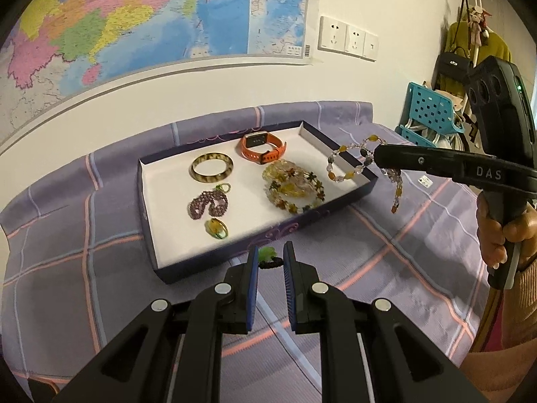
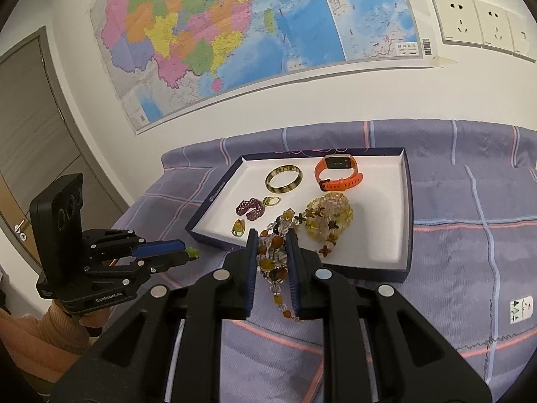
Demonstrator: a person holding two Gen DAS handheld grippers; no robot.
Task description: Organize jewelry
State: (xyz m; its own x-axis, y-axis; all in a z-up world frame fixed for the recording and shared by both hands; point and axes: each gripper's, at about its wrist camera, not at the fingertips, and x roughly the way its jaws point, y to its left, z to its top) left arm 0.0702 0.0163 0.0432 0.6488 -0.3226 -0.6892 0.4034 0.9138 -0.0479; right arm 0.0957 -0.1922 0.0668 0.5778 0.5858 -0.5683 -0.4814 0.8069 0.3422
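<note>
A shallow navy box with a white floor (image 1: 167, 208) (image 2: 386, 235) lies on the purple checked cloth. In it are an orange watch (image 1: 263, 147) (image 2: 339, 174), a mottled bangle (image 1: 212, 167) (image 2: 284, 179), a purple bead piece (image 1: 208, 203) (image 2: 250, 209), an amber pendant (image 1: 217, 228) (image 2: 237, 227) and a yellow bead cluster (image 1: 292, 184) (image 2: 329, 216). My right gripper (image 2: 272, 235) (image 1: 377, 156) is shut on a multicoloured bead bracelet (image 1: 349, 163) (image 2: 273, 262), held above the box's right edge. My left gripper (image 1: 271, 255) (image 2: 188, 252) is shut on a small dark bead string with a green charm (image 1: 266, 257) (image 2: 193, 252) in front of the box.
A map hangs on the wall above the table, with sockets (image 1: 347, 38) to its right. A blue plastic basket (image 1: 429, 110) and a coat rack with clothes (image 1: 476, 40) stand at the right. A grey door (image 2: 30, 134) is at the left.
</note>
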